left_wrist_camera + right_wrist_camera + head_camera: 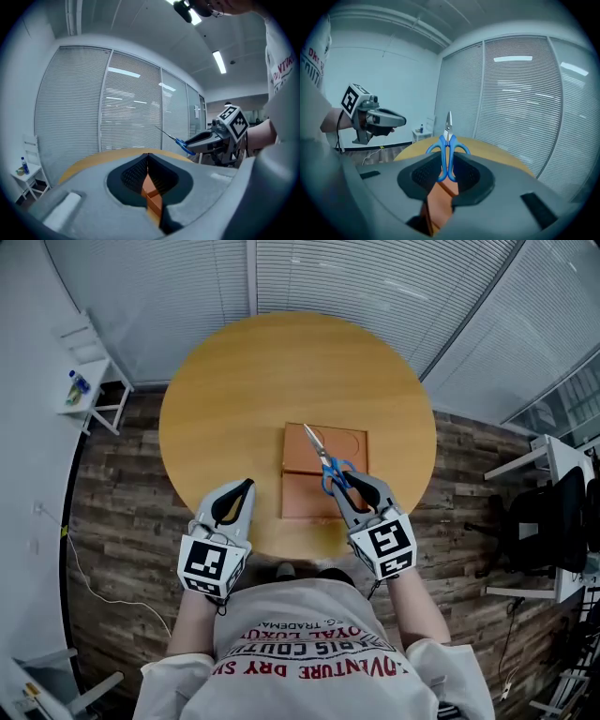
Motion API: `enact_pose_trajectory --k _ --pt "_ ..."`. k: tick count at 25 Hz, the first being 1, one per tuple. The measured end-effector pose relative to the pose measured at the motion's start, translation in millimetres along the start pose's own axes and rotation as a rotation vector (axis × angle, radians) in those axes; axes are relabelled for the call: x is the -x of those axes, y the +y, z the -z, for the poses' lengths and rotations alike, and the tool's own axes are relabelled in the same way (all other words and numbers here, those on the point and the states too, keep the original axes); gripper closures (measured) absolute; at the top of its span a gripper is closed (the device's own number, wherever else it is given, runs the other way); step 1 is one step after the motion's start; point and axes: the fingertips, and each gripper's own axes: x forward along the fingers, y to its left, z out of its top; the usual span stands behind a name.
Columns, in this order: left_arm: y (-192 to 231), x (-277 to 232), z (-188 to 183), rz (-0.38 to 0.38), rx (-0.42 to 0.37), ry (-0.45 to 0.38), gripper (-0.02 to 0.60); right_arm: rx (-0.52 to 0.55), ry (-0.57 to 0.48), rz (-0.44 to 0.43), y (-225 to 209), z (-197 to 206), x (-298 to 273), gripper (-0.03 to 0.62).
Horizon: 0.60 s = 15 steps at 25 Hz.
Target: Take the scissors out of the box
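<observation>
head view, right tool [341, 482] aloft, clamping scissors [322, 459]

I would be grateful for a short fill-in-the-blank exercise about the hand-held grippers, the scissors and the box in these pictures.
1. The scissors have ____ handles.
2. The scissors are clamped in the ____ hand-held gripper, lifted above the box.
3. The left hand-held gripper has its jaws together and holds ____.
4. The box lies on a ____ wooden table.

Missing words: blue; right; nothing; round.
</observation>
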Motion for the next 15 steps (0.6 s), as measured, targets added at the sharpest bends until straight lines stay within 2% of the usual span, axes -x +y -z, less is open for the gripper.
enact_pose_trajectory --k 7,15 --pt "5 3 -22 0.003 -0.043 -0.059 0.572 -0.096 -0.159 0.083 -8 -36 17 0.508" --pt "8 -10 -39 0.019 -0.052 -0.098 0.572 -0.16 -0.207 0.131 -27 -46 19 0.508"
